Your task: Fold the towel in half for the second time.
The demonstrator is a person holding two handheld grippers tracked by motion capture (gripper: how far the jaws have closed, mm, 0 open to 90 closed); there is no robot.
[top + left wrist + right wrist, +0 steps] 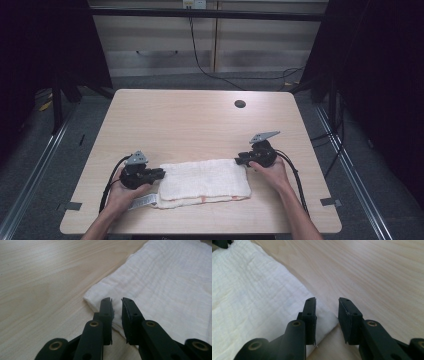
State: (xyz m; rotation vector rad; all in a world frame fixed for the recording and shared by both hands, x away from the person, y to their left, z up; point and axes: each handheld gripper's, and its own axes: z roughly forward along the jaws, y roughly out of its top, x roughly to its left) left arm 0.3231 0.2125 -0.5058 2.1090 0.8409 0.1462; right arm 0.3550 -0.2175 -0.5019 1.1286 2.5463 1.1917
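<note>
A folded white towel lies flat near the table's front edge, with a pale orange stripe along its near side. My left gripper sits at the towel's left end. In the left gripper view that gripper is open by a narrow gap, low over a corner of the towel, with nothing pinched. My right gripper is at the towel's far right corner. In the right gripper view it stands open wider, its left jaw over the towel corner and its right jaw over bare wood.
The light wooden table has a round cable hole at the back right. A white label tag sticks out at the towel's front left. Cabinets and a hanging cable stand behind the table.
</note>
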